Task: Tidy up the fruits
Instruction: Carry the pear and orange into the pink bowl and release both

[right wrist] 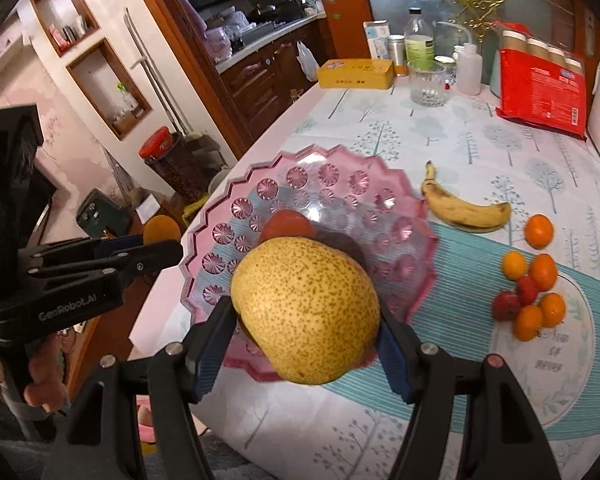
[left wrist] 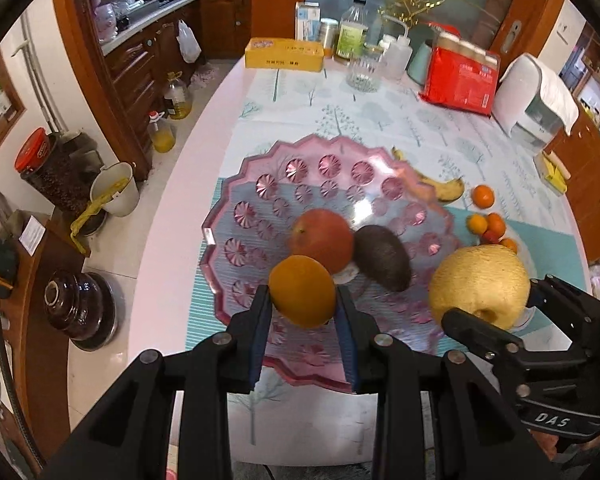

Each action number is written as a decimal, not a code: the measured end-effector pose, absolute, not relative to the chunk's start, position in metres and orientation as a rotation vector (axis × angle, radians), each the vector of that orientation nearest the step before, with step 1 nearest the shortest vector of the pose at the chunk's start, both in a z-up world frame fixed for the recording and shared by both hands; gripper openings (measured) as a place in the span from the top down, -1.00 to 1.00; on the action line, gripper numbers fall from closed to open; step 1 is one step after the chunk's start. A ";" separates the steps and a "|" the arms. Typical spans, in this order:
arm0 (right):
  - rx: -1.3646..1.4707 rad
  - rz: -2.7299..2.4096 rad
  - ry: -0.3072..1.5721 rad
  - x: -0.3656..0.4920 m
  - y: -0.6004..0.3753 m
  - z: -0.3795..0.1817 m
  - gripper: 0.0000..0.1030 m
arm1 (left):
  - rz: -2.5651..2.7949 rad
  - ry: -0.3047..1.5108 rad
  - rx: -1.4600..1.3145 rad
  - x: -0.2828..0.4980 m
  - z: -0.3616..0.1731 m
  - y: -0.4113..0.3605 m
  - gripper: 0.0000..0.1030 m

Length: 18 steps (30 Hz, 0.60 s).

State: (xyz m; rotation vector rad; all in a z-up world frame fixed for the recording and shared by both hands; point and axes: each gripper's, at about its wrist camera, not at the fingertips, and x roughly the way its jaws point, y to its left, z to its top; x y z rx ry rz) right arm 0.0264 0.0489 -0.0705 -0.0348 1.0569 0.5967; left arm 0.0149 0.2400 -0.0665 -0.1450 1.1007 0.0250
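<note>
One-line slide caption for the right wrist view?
Right gripper holds a speckled pear above the pink plate.

An apple [left wrist: 322, 240] and avocado [left wrist: 382, 258] lie side by side in the dish [left wrist: 236, 184], a banana [right wrist: 466, 208] on the table beyond its rim

The pink plate [right wrist: 260, 176] looks like shiny see-through plastic, the pear [right wrist: 306, 312] has dull speckled skin, and the orange [left wrist: 302, 291] looks smooth.

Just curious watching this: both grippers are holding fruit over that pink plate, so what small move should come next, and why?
Probably lower the left gripper and release its orange onto the pink plate beside the apple; the fruit already hangs above bare plate.
</note>
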 end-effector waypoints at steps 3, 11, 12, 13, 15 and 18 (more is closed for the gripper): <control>-0.055 0.584 1.086 0.032 0.062 -0.087 -0.31 | 0.000 1.129 -0.135 0.025 -0.080 0.247 0.42; -0.091 0.549 1.155 0.041 0.080 -0.119 -0.31 | -0.042 1.195 -0.097 0.053 -0.114 0.246 0.42; -0.090 0.547 1.159 0.042 0.081 -0.121 -0.31 | -0.046 1.203 -0.093 0.056 -0.117 0.246 0.42; -0.090 0.545 1.163 0.043 0.082 -0.122 -0.31 | -0.051 1.212 -0.087 0.060 -0.121 0.245 0.42; -0.091 0.541 1.170 0.045 0.083 -0.126 -0.31 | -0.056 1.223 -0.075 0.065 -0.126 0.243 0.42; -0.099 0.544 1.179 0.048 0.086 -0.130 -0.31 | -0.063 1.243 -0.052 0.073 -0.133 0.241 0.42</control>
